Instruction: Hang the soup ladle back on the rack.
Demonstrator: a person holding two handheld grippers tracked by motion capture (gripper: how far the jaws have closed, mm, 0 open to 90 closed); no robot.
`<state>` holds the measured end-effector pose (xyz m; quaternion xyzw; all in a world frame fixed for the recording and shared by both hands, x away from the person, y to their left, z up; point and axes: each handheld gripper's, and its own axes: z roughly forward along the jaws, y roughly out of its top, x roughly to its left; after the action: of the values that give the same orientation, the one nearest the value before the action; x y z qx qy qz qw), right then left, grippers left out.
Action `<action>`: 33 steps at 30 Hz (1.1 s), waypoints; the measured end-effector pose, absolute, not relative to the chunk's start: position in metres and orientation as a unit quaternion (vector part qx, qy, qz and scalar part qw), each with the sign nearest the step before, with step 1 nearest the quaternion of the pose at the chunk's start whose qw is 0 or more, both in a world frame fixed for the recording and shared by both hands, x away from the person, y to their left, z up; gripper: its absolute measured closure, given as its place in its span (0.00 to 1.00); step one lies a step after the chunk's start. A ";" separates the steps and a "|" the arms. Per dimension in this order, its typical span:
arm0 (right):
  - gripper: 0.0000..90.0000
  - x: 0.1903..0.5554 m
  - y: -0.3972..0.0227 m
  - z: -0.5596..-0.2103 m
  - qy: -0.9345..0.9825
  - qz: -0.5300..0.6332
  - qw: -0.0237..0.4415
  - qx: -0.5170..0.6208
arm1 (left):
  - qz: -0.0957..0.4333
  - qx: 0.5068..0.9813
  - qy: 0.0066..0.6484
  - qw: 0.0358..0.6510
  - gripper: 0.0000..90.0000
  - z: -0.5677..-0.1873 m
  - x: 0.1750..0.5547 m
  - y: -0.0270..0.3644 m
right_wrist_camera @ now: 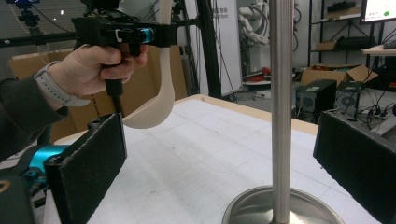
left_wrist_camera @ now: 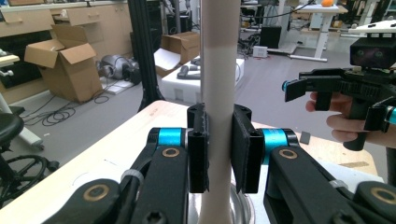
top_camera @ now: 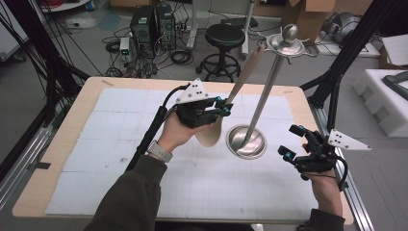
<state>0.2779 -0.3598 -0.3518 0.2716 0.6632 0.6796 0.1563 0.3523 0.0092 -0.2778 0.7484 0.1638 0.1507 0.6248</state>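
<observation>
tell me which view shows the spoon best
The high view: the spoon shows almost whole, bowl low, handle slanting up from the left gripper. The left gripper view shows just its handle clamped between the jaws; the right gripper view shows its curved bowl end.

- Beyond my table's (top_camera: 72,139) far edge: grey floor (top_camera: 53,57), a black stool (top_camera: 224,37), computer towers (top_camera: 153,21) amid tangled cables.
- Open cardboard boxes (left_wrist_camera: 65,63) stand by black frame posts (left_wrist_camera: 142,51).

The steel stand's pole (right_wrist_camera: 282,107) rises between the right gripper (top_camera: 294,142)'s spread jaws. To its left, the left gripper (top_camera: 222,107) and its spoon (top_camera: 240,84) crowd the way; the mat (top_camera: 120,130) beyond lies open.
</observation>
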 end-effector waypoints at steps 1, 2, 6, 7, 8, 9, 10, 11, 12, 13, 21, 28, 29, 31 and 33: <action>0.02 0.278 -0.359 -0.352 0.663 0.680 0.156 0.271 | 0.150 0.748 0.164 0.625 0.87 -0.278 0.353 0.009; 0.02 0.278 -0.359 -0.352 0.663 0.681 0.156 0.270 | 0.148 0.749 0.163 0.625 0.87 -0.278 0.353 0.008; 0.02 0.278 -0.360 -0.352 0.663 0.680 0.155 0.272 | 0.145 0.749 0.164 0.626 0.87 -0.279 0.353 0.005; 0.02 0.278 -0.360 -0.352 0.662 0.681 0.156 0.272 | 0.145 0.750 0.163 0.625 0.87 -0.279 0.354 0.005; 0.02 0.278 -0.360 -0.352 0.663 0.680 0.156 0.271 | 0.142 0.749 0.164 0.626 0.87 -0.280 0.354 0.004; 0.02 0.278 -0.360 -0.352 0.663 0.681 0.155 0.271 | 0.138 0.748 0.165 0.628 0.87 -0.280 0.355 0.003; 0.02 0.278 -0.360 -0.352 0.663 0.681 0.156 0.271 | 0.134 0.747 0.165 0.630 0.87 -0.280 0.356 0.003; 0.02 0.278 -0.360 -0.352 0.663 0.681 0.155 0.271 | 0.131 0.746 0.167 0.631 0.87 -0.280 0.357 0.003; 0.02 0.278 -0.360 -0.352 0.662 0.681 0.154 0.271 | 0.132 0.745 0.169 0.631 0.87 -0.281 0.358 0.001; 0.02 0.278 -0.360 -0.352 0.662 0.680 0.155 0.273 | 0.132 0.746 0.169 0.630 0.87 -0.281 0.359 0.000; 0.02 0.278 -0.361 -0.353 0.661 0.681 0.155 0.273 | 0.125 0.751 0.167 0.627 0.87 -0.287 0.363 -0.007; 0.02 0.278 -0.363 -0.353 0.658 0.685 0.153 0.274 | 0.125 0.752 0.165 0.626 0.87 -0.290 0.367 -0.012; 0.02 0.278 -0.363 -0.353 0.658 0.685 0.154 0.273 | 0.123 0.751 0.166 0.628 0.87 -0.291 0.367 -0.014; 0.02 0.278 -0.363 -0.353 0.658 0.684 0.154 0.274 | 0.123 0.750 0.166 0.628 0.87 -0.292 0.368 -0.017; 0.02 0.278 -0.362 -0.353 0.658 0.684 0.155 0.273 | 0.120 0.747 0.169 0.632 0.87 -0.293 0.368 -0.021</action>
<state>0.2783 -0.3620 -0.3534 0.2734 0.6581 0.6843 0.1547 0.3685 -0.0208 -0.2935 0.7470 0.1685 0.1204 0.6317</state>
